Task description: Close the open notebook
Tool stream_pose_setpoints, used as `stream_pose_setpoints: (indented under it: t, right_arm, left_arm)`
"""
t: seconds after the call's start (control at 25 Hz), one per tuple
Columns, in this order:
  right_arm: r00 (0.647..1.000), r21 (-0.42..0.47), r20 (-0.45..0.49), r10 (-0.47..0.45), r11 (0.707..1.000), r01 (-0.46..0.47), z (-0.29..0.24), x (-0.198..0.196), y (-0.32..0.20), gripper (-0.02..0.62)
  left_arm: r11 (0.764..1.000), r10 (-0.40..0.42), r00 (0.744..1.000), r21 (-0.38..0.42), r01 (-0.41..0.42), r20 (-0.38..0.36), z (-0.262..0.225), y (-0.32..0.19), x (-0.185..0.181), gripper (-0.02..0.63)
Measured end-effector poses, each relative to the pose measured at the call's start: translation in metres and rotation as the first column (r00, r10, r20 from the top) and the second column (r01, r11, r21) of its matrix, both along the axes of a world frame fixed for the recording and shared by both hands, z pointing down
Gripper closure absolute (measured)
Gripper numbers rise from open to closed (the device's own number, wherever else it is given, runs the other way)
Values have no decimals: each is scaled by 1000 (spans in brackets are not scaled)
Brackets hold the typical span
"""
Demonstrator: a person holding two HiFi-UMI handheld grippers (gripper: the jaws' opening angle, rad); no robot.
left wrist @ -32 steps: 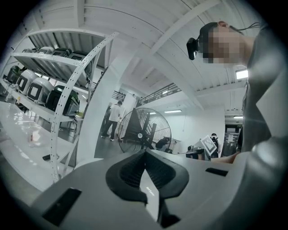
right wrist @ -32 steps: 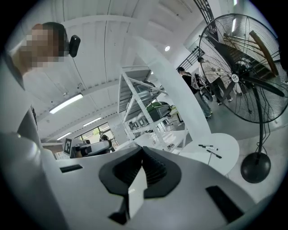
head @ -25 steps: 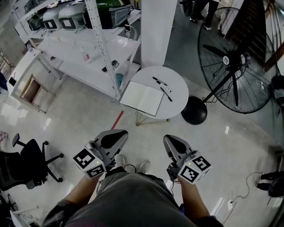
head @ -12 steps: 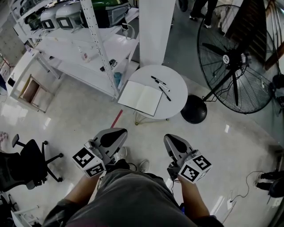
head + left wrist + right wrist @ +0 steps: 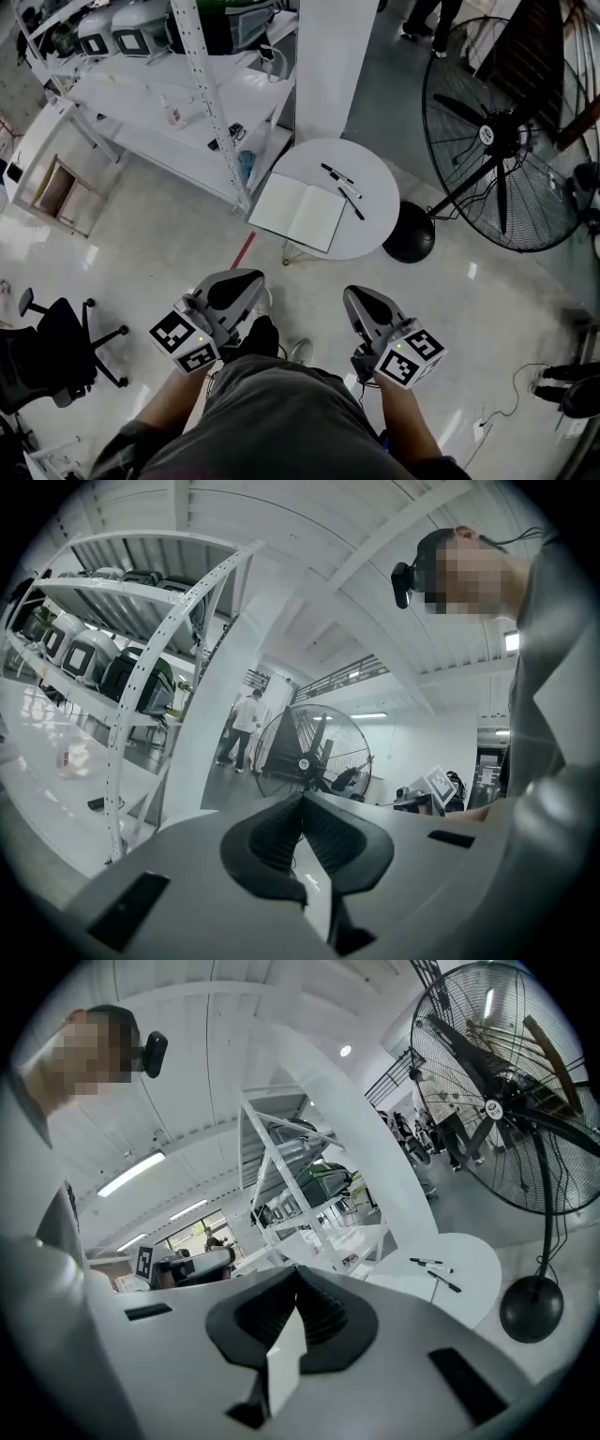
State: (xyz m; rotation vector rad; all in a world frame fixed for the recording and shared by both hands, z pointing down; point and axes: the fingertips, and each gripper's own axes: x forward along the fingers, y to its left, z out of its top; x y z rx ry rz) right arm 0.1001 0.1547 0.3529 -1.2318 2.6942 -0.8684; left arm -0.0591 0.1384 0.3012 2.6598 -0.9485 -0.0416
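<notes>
Notebook point(image 5: 298, 212), open on round table point(image 5: 375, 225), hides the table's near-left edge.

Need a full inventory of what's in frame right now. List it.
notebook: one, white pages, open, on the table's left side
round table: one, white, centre of the floor
pens: three, dark, on the table right of the notebook
pedestal fan: one, black, right of the table
shelving rack: one, white, upper left
office chair: one, black, lower left
left gripper: one, grey, shut, empty
right gripper: one, grey, shut, empty
</notes>
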Motion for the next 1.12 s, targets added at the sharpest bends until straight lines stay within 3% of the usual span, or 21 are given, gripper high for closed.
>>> stream_pose_setpoints:
  t: [0.64, 1.12]
  right_arm:
    - [999, -86, -14, 34, 996, -35, 24, -72, -131, 577]
    - [997, -116, -28, 70, 991, -72, 30, -109, -185, 577]
  left_arm:
    - [998, 51, 999, -40, -51, -7, 21, -146, -68, 591]
    - [993, 88, 996, -71, -90, -19, 33, -201, -102, 591]
